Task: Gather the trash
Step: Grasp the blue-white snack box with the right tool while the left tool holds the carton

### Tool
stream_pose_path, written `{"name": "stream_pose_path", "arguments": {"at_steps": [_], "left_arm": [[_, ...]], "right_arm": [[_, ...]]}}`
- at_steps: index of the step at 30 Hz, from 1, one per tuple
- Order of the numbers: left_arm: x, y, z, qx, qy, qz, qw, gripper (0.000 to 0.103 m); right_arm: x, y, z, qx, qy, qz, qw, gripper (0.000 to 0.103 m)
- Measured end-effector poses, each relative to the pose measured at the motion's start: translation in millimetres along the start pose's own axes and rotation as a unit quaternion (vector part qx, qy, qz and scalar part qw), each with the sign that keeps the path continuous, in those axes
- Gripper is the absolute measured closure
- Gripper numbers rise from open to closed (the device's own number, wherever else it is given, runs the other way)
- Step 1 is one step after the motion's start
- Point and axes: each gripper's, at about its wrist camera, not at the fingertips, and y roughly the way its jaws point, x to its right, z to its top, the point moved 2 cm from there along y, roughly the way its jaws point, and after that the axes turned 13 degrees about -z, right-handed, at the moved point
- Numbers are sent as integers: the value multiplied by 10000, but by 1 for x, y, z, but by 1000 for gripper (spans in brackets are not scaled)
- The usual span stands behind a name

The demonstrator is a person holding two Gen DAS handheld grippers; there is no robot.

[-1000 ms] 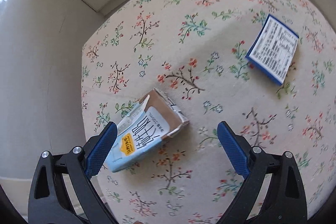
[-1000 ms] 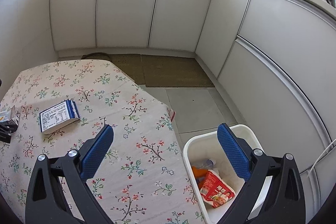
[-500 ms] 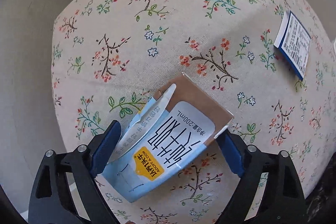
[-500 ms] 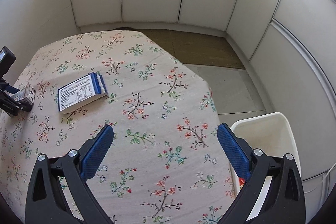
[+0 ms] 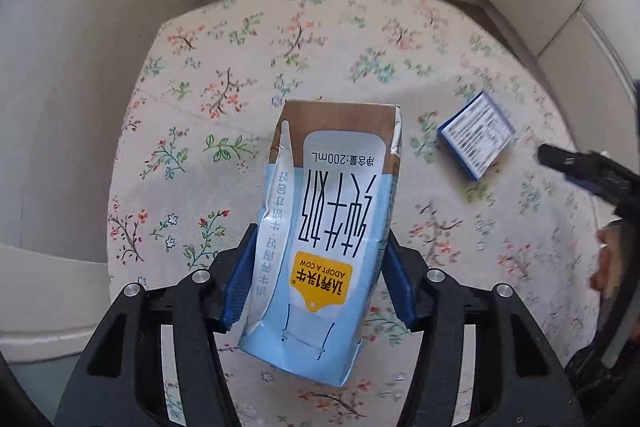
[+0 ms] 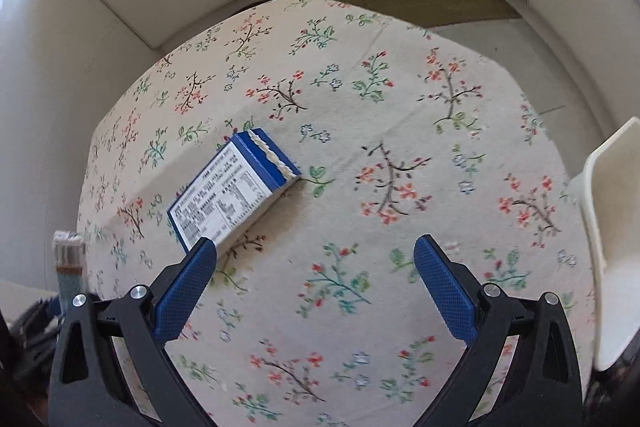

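Both wrist views steeply downward, close over floral table (image 5: 208,79) (shared: blue box (image 6: 236,187))

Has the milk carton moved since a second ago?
Yes. The milk carton lay flat on the tablecloth; the left gripper, jaws just closing, now clamps it, lifted off the cloth.

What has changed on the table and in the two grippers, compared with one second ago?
The left gripper has been closing and now clamps the milk carton, which lay flat on the floral tablecloth and now looks raised off it. The right gripper, open with nothing between its pads, swung from over the white bin towards the blue box. The box has stayed where it was.
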Motion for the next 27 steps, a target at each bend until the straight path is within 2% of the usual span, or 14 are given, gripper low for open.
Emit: {"name": "stream_pose_path", "arguments": {"at_steps": [3,4,6,8,9,11,15,17,20,21,24,27], "left_arm": [[26,-47,-9,841,-262,71,9961,48],[33,-60,-14,1075,-384,-52,9934,48],[42,-72,-19,1385,-657,-367,9875,48],[47,-73,-33,1555,-877,-520,9826,48],[49,-68,-34,1552,-934,-534,9820,48],[50,-57,-32,1436,-941,-519,9838,48],[48,-55,-20,1497,-1035,-658,9811,48],[48,-51,-19,1483,-1018,-637,9816,47],[43,-50,-20,1479,-1176,-669,9797,47],[41,-51,-20,1485,-1256,-716,9783,47],[29,-52,-19,1531,-1553,-846,9723,47],[17,-53,-19,1559,-1862,-1011,9648,47]], "right_arm": [[-16,19,7,-426,586,234,9971,7],[-21,25,8,-497,763,230,9956,7],[-33,28,12,-356,853,24,9957,7],[-52,25,17,93,394,-393,9984,7],[-60,25,18,229,140,-526,9983,7],[-66,28,18,196,-75,-604,9980,7],[-58,45,24,-190,338,-609,9974,6],[-63,46,31,-98,307,-836,9960,6],[-70,48,35,-124,358,-894,9953,6],[-71,48,35,-112,336,-935,9950,9],[-74,44,33,225,23,-1103,9936,28],[-68,39,28,352,-102,-931,9950,37]]}}
